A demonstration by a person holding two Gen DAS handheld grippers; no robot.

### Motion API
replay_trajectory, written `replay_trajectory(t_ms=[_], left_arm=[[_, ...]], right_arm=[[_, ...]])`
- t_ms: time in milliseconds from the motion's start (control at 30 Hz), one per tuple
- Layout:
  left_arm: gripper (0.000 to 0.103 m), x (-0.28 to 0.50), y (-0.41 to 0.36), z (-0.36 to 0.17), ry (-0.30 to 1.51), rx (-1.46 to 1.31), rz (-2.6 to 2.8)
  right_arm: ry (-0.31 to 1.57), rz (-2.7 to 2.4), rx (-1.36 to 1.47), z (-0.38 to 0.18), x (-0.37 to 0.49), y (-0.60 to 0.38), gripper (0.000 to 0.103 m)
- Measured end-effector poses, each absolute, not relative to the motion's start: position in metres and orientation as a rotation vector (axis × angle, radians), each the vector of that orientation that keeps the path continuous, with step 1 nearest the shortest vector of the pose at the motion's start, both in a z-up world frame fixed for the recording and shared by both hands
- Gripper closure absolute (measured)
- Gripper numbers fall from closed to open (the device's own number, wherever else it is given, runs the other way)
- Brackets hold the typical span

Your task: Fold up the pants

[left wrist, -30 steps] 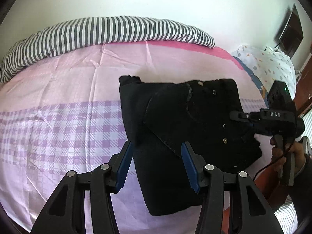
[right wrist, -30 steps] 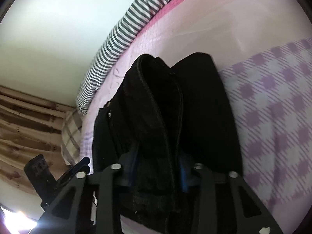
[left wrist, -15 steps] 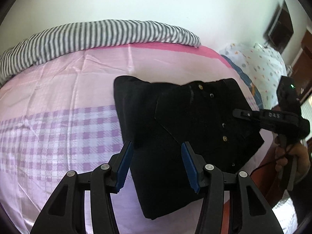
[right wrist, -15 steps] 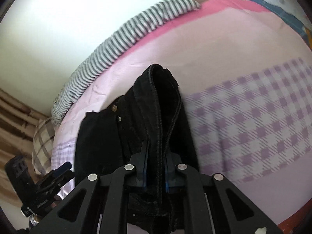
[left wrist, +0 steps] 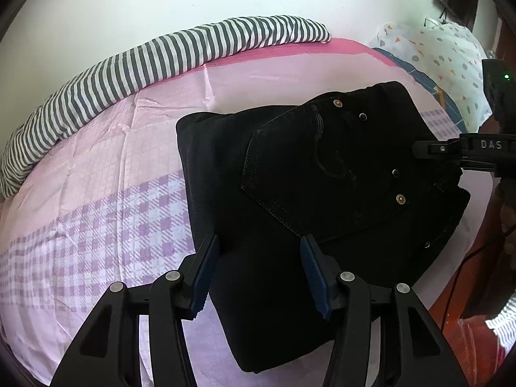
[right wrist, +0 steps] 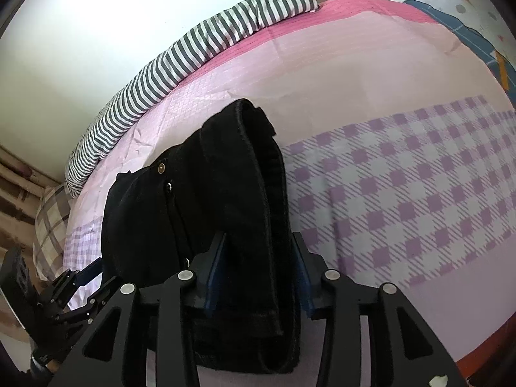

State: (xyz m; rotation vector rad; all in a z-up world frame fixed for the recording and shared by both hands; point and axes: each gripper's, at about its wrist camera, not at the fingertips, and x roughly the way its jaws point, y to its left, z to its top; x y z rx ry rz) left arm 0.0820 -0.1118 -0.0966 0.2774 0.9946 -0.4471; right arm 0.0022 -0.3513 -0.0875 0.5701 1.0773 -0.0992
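Pants: black denim pants, folded into a thick bundle, are lying on the pink and purple checked bedspread, long axis running away from the left gripper, waistband end towards the right gripper.
Left gripper: hovering half open over the near end, gripping nothing.
Right gripper: jaws have just been opening, straddling a raised fold; contact unclear.

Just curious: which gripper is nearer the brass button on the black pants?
Right. The right gripper straddles the black pants at the waistband beside the brass button; the left gripper hovers over the opposite folded edge.
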Motion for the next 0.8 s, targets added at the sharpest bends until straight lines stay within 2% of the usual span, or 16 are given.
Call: replay_trajectory(t_ms=[167,500,800], left_arm=[[0.049,0.076,-0.117,-0.105,1.015,0.318,-0.449],[0.049,0.064,-0.116,-0.109,1.012,0.329,-0.456],[0.049,0.078,-0.059,-0.092,1.081,0.006,-0.541]], right_arm=[[1.083,-0.116,0.564,-0.092,-0.010,-0.351,0.055],[1.072,-0.110,0.630,-0.099,-0.029,-0.351,0.050],[1.082,-0.065,0.638,-0.096,-0.028,-0.356,0.049]])
